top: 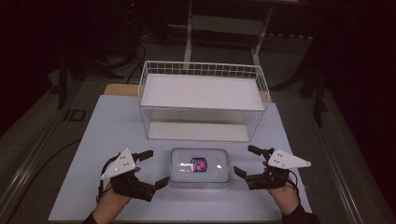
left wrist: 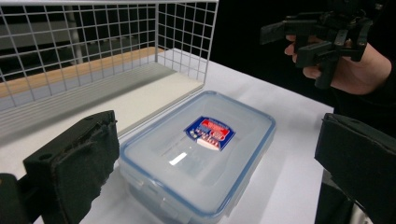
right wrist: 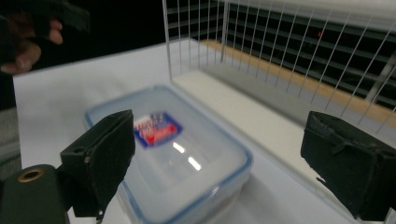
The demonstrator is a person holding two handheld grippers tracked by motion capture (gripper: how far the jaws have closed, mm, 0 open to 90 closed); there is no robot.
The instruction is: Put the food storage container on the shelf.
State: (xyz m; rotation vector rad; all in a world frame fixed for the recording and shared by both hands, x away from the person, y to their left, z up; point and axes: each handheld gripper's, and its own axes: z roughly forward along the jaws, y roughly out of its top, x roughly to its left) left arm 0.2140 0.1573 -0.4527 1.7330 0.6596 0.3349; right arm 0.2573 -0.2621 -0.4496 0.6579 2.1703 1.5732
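A clear plastic food box [top: 200,166] with a blue-rimmed lid and a red and blue label lies flat on the white table near its front edge. My left gripper [top: 154,168] is just to the left of it, open, jaws spread toward the box's left end. My right gripper [top: 246,161] is just to the right of it, open as well. In the left gripper view the box [left wrist: 198,151] lies between my two jaws, with the other hand's gripper [left wrist: 303,39] beyond it. In the right gripper view the box [right wrist: 173,154] lies between the jaws too, apart from both.
A white wire basket [top: 201,100] with a raised white shelf stands right behind the box, its open front facing me. The white table top [top: 107,135] ends at the front and sides, with dark floor and furniture legs beyond.
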